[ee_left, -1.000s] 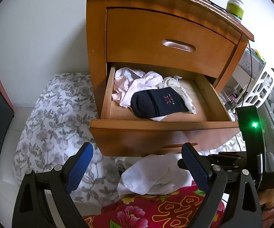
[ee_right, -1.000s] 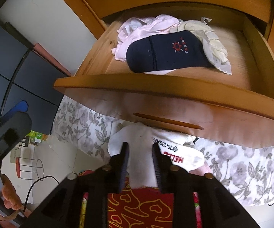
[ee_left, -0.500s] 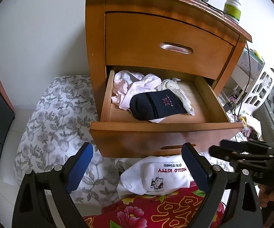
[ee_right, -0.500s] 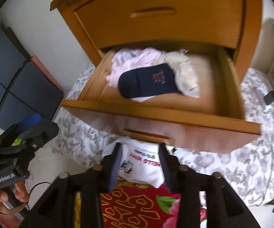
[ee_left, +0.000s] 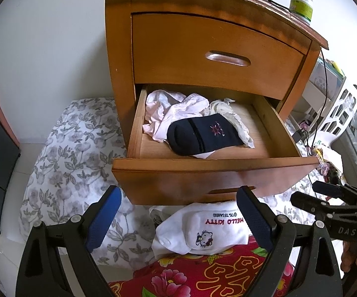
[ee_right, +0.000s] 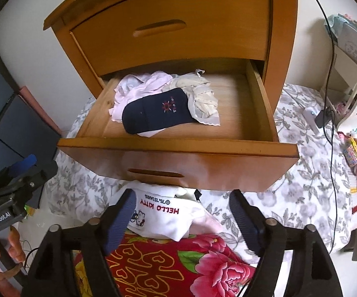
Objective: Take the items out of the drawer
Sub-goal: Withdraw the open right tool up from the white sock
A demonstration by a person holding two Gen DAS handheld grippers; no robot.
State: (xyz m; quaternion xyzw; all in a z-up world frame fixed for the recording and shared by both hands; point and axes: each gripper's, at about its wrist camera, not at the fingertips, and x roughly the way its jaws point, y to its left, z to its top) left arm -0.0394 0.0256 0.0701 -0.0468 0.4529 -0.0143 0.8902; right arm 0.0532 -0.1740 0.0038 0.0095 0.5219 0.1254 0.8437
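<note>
The wooden nightstand's lower drawer (ee_left: 210, 173) (ee_right: 178, 156) stands pulled out. Inside lie a dark navy sock (ee_left: 200, 135) (ee_right: 156, 113), crumpled pink cloth (ee_left: 171, 109) (ee_right: 139, 89) and a cream lace piece (ee_left: 233, 118) (ee_right: 203, 94). A white Hello Kitty garment (ee_left: 198, 232) (ee_right: 163, 212) rests on the bedding below the drawer front. My right gripper (ee_right: 183, 215) hangs above it, jaws opening, and the pads do not press on the garment. My left gripper (ee_left: 178, 215) is open and holds nothing.
A red floral blanket (ee_right: 168, 262) lies under the white garment on grey floral bedding (ee_left: 74, 163). A green-labelled bottle (ee_left: 301, 2) and a flat device sit on the nightstand top. Cables, a white basket (ee_left: 339, 116) and clutter crowd the right side.
My right gripper let go of the white garment, opened wide and rose back from the drawer. The garment now lies unfolded with its print showing. The left gripper stayed put.
</note>
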